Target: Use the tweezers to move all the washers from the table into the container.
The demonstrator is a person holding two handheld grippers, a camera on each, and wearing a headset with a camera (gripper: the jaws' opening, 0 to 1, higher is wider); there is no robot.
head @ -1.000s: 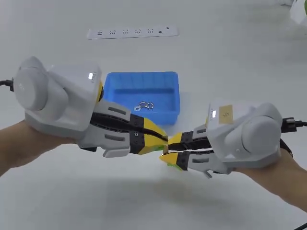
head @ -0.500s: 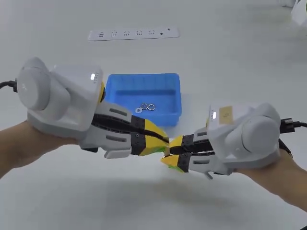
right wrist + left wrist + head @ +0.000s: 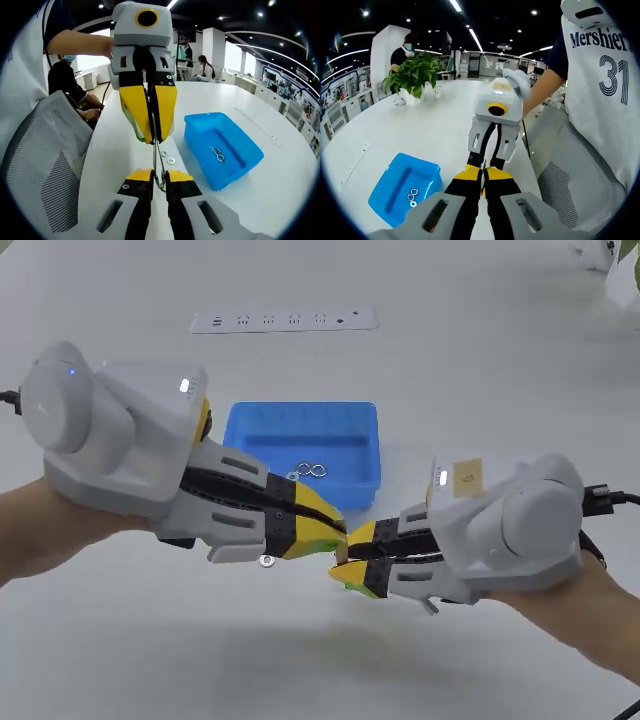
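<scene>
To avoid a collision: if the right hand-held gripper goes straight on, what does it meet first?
Probably the left hand-held gripper, whose yellow-tipped jaws face it just ahead; thin metal tweezers run between the two.

The white counter (image 3: 480,360) carries a blue container (image 3: 300,408) near its middle and a white power strip (image 3: 285,319) well beyond it. A potted plant (image 3: 415,75) stands at the far end. Two loose washers (image 3: 171,161) lie near the container.

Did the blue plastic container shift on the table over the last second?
No. The blue plastic container keeps its spacing from the white power strip; the camera shifted.
</scene>
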